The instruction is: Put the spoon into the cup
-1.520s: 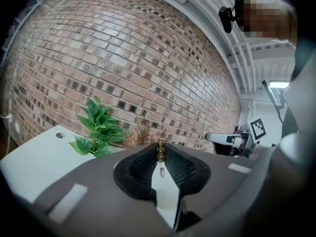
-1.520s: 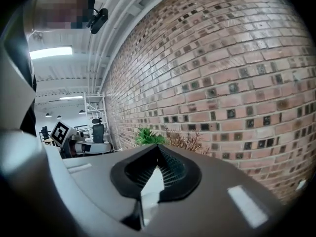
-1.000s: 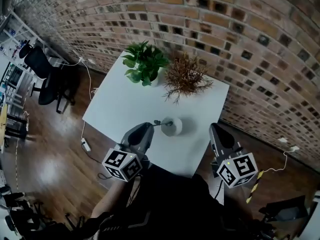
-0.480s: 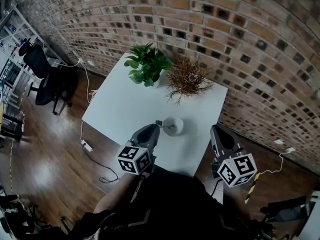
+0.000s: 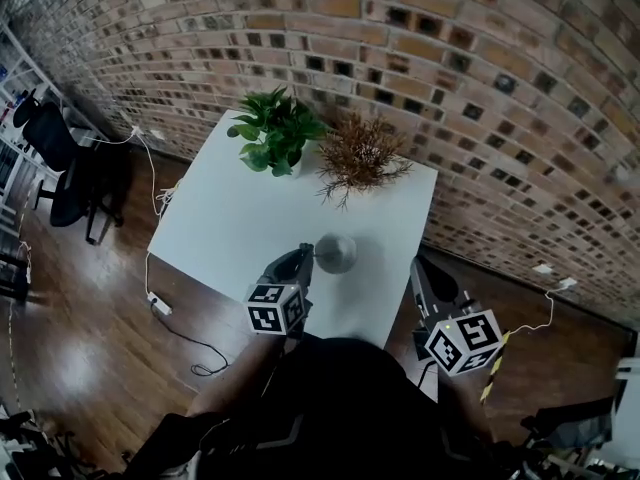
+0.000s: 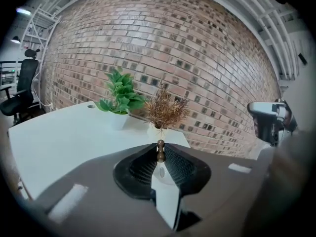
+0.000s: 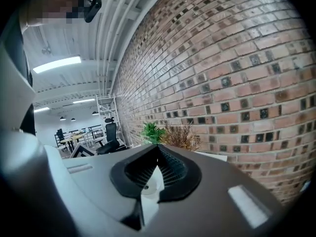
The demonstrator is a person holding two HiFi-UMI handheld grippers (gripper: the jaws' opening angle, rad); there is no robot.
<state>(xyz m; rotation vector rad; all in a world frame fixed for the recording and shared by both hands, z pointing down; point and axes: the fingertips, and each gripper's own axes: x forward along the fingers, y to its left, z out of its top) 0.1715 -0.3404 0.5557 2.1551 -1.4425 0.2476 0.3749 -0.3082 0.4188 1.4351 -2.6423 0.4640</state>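
Two tools are shown at a white desk (image 5: 220, 223). L tool (image 5: 305, 254) is clamped on the spoon (image 6: 160, 152), gripped by its brown handle and held upright just left of the cup (image 5: 338, 253). R tool (image 5: 418, 267) is held at desk's right edge, jaws together, w/ nothing btwn them.

This is looking like an open office: a black swivel chair (image 5: 60, 168) is standing on a wooden floor (image 5: 90, 338) beside the white surface (image 5: 230, 228), a brick wall (image 5: 420, 58) is running behind its far edge, and strip lights (image 7: 57, 63) are glowing over distant desks (image 7: 74, 139).
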